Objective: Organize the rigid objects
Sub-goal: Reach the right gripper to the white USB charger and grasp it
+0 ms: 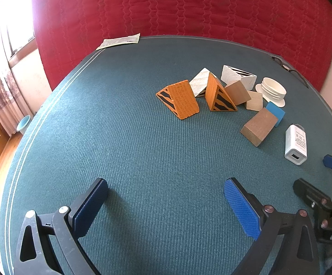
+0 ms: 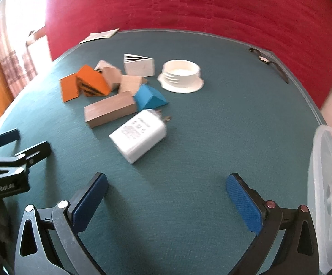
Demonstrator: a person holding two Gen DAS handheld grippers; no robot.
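Note:
A cluster of rigid objects lies on a teal mat (image 1: 131,149): two orange wedges with black stripes (image 1: 179,99) (image 1: 218,96), white wedges (image 1: 238,76), wooden blocks (image 1: 258,127), a blue wedge (image 2: 150,97), a white round flanged cap (image 2: 180,75) and a white plug adapter (image 2: 138,135). My left gripper (image 1: 166,194) is open and empty, well short of the cluster. My right gripper (image 2: 167,192) is open and empty, just short of the adapter. The right gripper's fingers (image 1: 310,190) show at the left view's right edge.
A clear plastic lid or container (image 2: 328,197) stands at the mat's right edge. A paper sheet (image 1: 119,41) lies at the far left corner. A dark cord or glasses (image 2: 269,63) lies at the far right edge. A red quilt (image 1: 177,6) lies behind the mat.

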